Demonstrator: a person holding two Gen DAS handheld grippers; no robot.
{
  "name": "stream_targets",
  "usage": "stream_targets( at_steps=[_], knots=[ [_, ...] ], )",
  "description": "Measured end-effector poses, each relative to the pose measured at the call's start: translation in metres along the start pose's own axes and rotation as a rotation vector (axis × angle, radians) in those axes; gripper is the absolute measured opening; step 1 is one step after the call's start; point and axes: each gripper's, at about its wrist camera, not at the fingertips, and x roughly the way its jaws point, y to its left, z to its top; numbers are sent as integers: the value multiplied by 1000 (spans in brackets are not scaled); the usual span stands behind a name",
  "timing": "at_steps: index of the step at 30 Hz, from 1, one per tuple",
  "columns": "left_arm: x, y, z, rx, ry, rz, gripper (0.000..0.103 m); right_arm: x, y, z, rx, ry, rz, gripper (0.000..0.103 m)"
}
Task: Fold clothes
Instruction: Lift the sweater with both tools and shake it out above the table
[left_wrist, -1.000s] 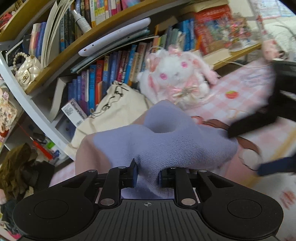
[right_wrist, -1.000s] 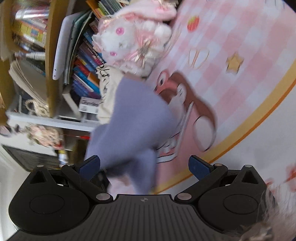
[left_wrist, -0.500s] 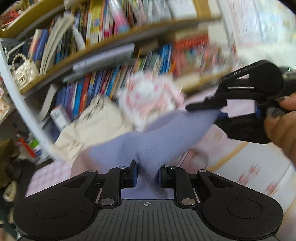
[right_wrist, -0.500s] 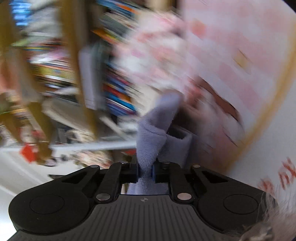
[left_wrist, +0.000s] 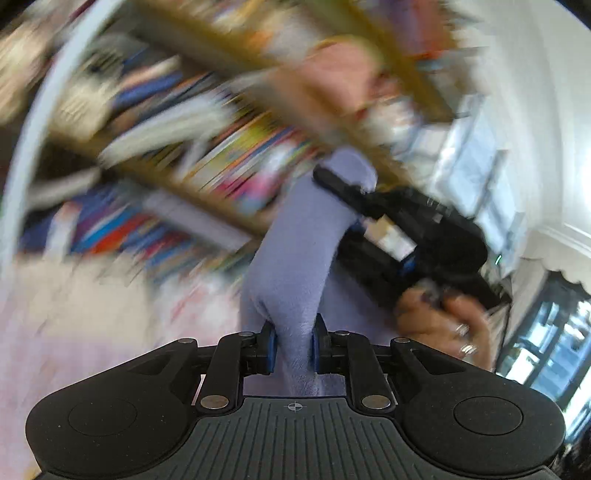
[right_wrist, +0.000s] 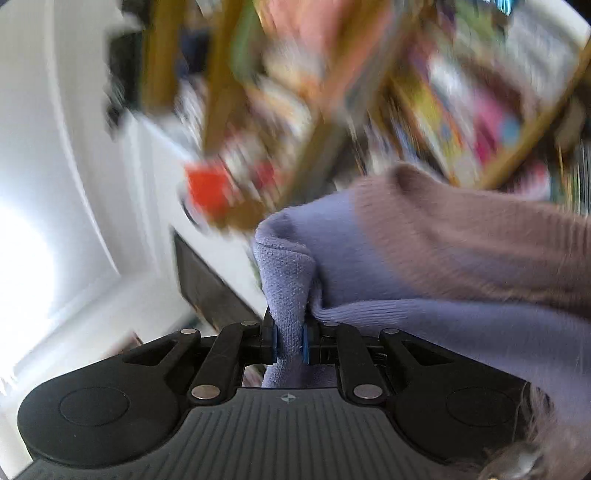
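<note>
A lilac and dusty-pink knit garment (left_wrist: 295, 258) hangs in the air between both grippers. My left gripper (left_wrist: 293, 345) is shut on a bunched lilac fold of it. In the left wrist view the right gripper (left_wrist: 332, 184) reaches in from the right, held by a hand (left_wrist: 439, 325), and pinches the garment's upper end. From the right wrist camera, my right gripper (right_wrist: 289, 341) is shut on a lilac edge of the garment (right_wrist: 443, 266), whose pink band stretches off to the right.
A tall bookshelf (left_wrist: 192, 155) packed with colourful books fills the blurred background, seen again as a bookshelf (right_wrist: 424, 92) behind the garment. A white wall (right_wrist: 55, 166) lies to the left, and a window (left_wrist: 546, 350) at the lower right.
The right gripper closed on the garment's far edge. Both grippers rose and rolled, lifting the garment off the pink checked mat; the views now swing up to the shelves.
</note>
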Motion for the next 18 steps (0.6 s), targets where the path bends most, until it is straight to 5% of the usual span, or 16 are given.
stream_targets(
  at_steps=[6,11,14,16,18],
  knots=[
    [19,110,-91,-32,341,418,17,115,-90,-120,66,389,-400,12],
    [14,143,-95,-37,345,469,19,160,-105,-140,83,423,-454,12],
    [16,163,-88,-37,334,509,24,179,-96,-149,-55,446,-497,19],
    [17,174,-84,-34,328,534,27,175,-89,-159,-166,452,-596,52],
    [15,179,-83,-23,329,556,34,154,-84,-166,-244,465,-635,60]
  ],
)
